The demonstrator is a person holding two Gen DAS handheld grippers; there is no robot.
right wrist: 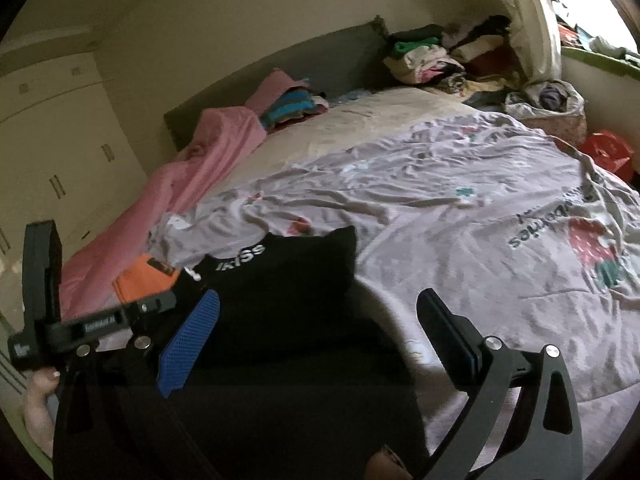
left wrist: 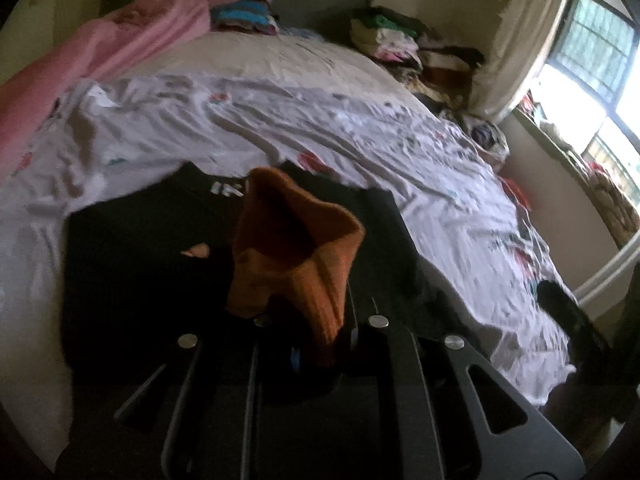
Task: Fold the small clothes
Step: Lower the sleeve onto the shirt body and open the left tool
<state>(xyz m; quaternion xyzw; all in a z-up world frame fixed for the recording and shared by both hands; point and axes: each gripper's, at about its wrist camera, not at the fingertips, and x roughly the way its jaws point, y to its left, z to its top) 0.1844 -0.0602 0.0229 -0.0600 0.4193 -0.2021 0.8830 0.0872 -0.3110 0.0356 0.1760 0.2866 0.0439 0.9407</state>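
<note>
left hand-held gripper (left wrist: 308, 344) clamping orange garment (left wrist: 296, 240), raised

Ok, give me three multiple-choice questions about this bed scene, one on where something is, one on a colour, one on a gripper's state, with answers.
1. Where does the black garment lie?
A. on the patterned sheet
B. on the window sill
C. on the floor

2. What colour is the knit piece held by the left gripper?
A. green
B. orange
C. white

3. How does the right gripper stand?
A. shut on the pink blanket
B. shut on the black garment
C. open

Answers: 1 A, the sheet shows around its edges; 2 B, the left wrist view shows orange knit rising from the closed gripper; 3 C, its fingers stand wide apart above the black garment.
</note>
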